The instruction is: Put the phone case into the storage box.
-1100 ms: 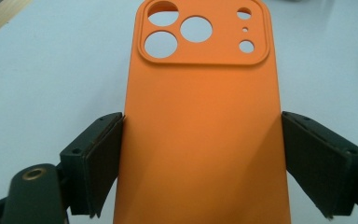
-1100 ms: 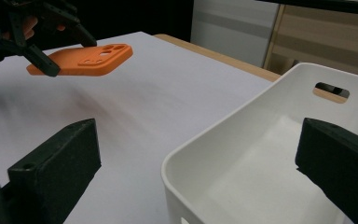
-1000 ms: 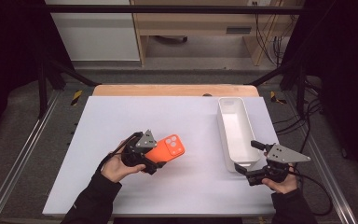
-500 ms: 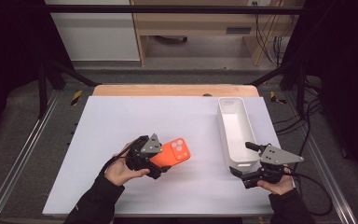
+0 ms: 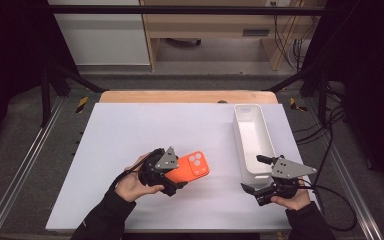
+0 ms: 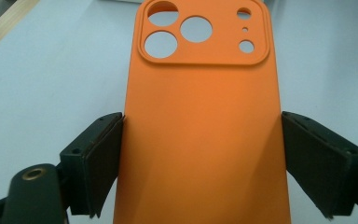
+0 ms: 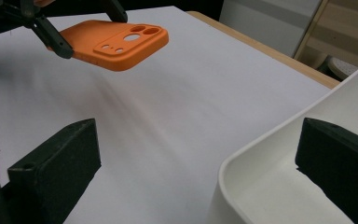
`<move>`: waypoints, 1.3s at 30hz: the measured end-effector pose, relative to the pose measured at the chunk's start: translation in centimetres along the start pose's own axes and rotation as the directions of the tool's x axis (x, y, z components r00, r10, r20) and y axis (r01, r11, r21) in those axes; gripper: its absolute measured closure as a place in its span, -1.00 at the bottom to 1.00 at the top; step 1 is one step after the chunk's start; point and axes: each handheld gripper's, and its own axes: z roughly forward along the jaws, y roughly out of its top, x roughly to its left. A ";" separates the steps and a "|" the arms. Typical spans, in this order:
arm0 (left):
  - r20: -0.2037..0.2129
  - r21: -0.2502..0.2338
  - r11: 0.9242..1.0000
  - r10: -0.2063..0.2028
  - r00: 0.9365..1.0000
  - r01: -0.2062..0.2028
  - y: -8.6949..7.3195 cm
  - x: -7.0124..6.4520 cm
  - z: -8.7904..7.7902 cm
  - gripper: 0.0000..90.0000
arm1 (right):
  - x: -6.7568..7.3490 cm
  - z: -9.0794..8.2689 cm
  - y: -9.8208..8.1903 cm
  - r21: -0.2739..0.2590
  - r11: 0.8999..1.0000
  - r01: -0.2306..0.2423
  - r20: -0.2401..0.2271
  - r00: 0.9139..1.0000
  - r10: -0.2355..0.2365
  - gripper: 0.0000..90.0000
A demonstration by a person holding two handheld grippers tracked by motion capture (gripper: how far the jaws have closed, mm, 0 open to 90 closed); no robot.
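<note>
Left gripper [image 5: 176,181] pinching orange phone case [image 6: 200,130] by its long edges, carrying it clear of table; right gripper [image 7: 200,163] waiting spread at white tray [image 7: 279,186].

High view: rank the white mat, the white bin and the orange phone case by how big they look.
1. White mat, largest.
2. White bin.
3. Orange phone case, smallest; the left tool covers one end.
</note>
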 end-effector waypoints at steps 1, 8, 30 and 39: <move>0.002 -0.002 1.000 0.001 1.000 -0.001 0.1 -0.1 0.0 -0.66 | 0.1 0.0 0.0 0.003 1.000 -0.001 -0.002 1.000 0.001 -0.99; 0.015 -0.003 1.000 0.027 1.000 -0.027 0.5 -0.9 0.3 -0.66 | 0.4 0.4 0.1 0.017 1.000 0.014 -0.021 1.000 -0.013 -0.99; 0.043 -0.019 0.997 0.081 0.996 -0.081 1.3 -2.1 0.7 -0.66 | 2.1 1.6 1.0 0.042 0.996 0.080 -0.094 0.993 -0.076 -0.99; 0.061 -0.040 0.994 0.104 0.993 -0.101 1.7 -2.7 0.5 -0.66 | 2.8 2.1 1.3 0.048 0.994 0.099 -0.128 0.987 -0.092 -0.99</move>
